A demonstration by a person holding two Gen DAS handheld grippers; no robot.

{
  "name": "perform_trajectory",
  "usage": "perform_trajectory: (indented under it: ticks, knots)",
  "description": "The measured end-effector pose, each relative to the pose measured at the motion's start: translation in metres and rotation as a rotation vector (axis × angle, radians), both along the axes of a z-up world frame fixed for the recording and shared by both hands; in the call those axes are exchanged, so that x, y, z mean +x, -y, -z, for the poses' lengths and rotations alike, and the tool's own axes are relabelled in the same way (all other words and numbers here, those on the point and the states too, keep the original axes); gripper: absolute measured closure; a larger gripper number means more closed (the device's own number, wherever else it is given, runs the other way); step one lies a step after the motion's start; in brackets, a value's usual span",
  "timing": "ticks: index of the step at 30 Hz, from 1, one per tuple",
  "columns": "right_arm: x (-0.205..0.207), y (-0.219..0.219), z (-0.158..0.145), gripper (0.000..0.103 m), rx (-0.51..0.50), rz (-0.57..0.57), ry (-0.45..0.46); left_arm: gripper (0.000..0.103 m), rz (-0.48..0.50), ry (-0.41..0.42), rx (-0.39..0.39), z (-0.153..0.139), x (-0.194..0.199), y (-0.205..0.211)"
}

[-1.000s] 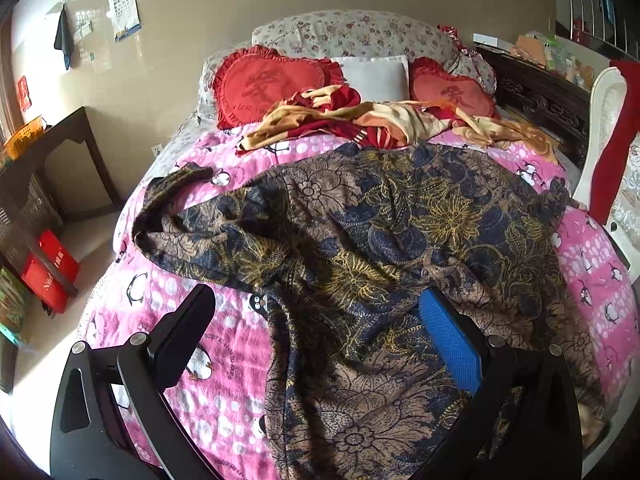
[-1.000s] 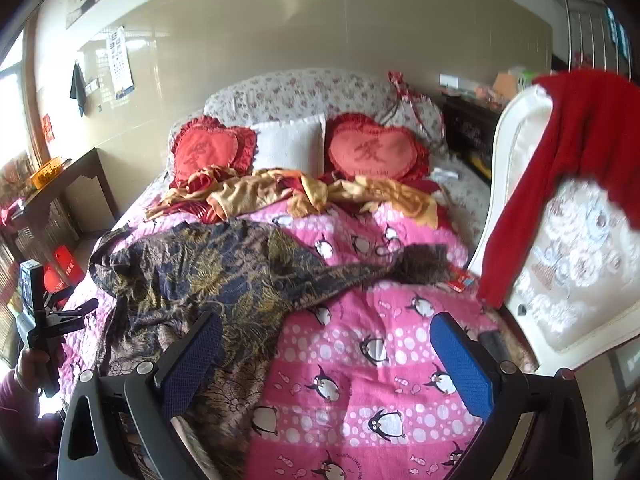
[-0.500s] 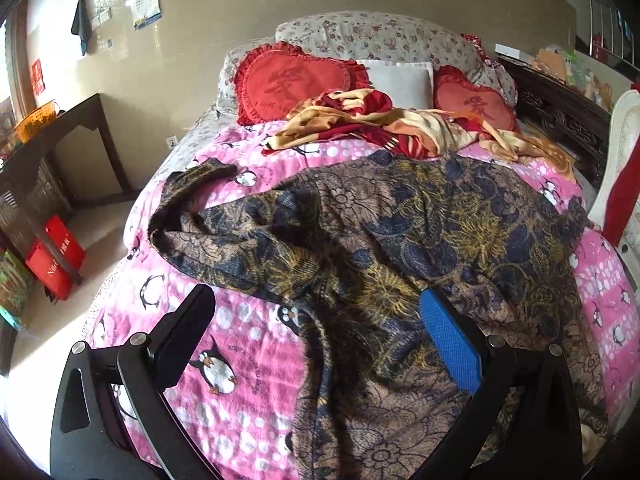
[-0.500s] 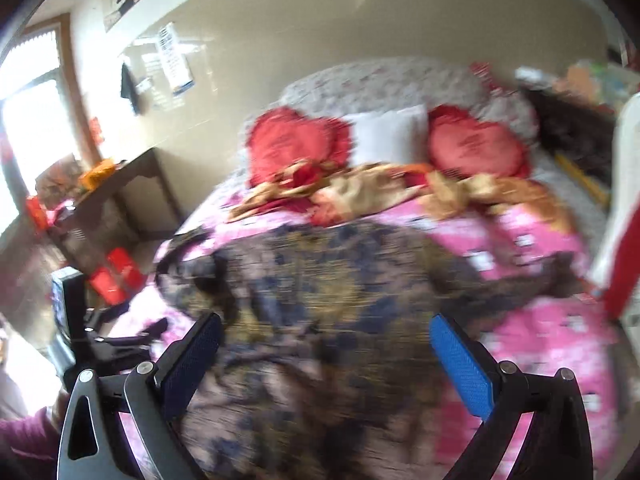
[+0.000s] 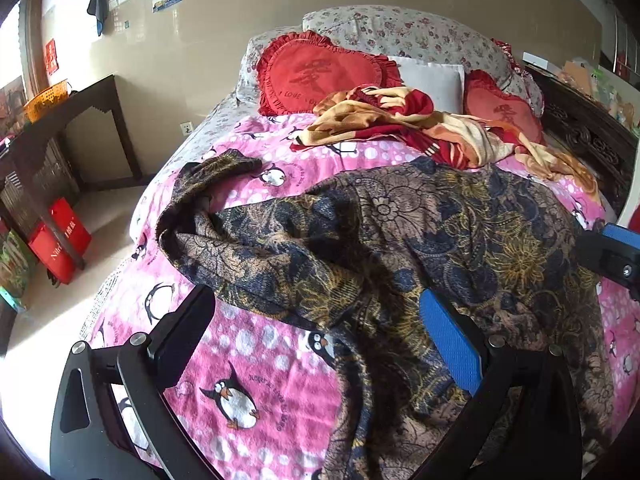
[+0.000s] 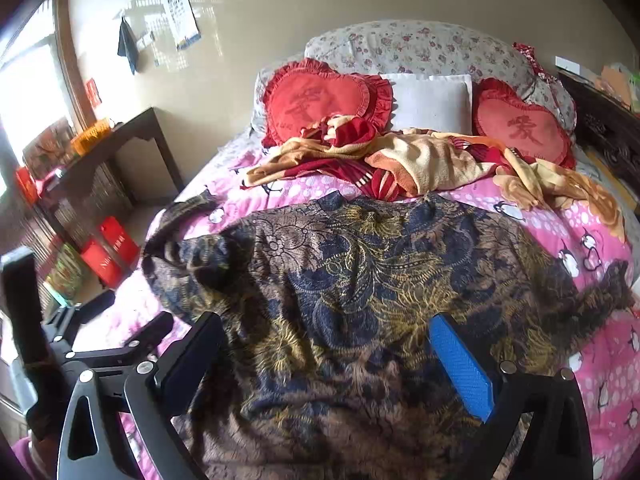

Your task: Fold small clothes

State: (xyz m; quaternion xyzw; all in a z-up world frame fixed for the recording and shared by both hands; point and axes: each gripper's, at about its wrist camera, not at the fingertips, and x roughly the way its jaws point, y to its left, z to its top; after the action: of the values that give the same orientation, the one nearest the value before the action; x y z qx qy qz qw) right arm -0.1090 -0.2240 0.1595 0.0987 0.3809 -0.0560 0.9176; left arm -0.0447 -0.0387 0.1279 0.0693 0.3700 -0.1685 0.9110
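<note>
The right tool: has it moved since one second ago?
Yes. The right tool swung left: the white chair has left its view, and the dark floral garment now lies between its fingers.

Matt patterned cloth garment [image 6: 380, 280]

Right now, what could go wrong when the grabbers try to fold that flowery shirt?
The patterned shirt lies rumpled, its left sleeve bunched up, so a fold might trap wrinkles. It rests on a fluffy pink blanket, which the open left gripper or right gripper could pinch along with it.
</note>
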Motion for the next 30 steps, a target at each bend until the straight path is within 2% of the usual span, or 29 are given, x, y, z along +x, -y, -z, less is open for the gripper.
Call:
perform_trajectory:
  ticks: [4,13,30]
  knots:
    - [0.017,-0.005,0.007,0.000,-0.034,0.001,-0.014,0.000,-0.019,-0.006,0.003,0.005,0.012,-0.004]
    - [0.045,-0.013,0.030,0.000,-0.027,0.005,-0.061,0.001,-0.055,-0.023,0.009,0.015,0.032,-0.013]
    - [0.068,-0.026,0.051,0.000,-0.017,-0.014,-0.102,0.001,-0.101,-0.036,0.021,0.027,0.057,-0.026]
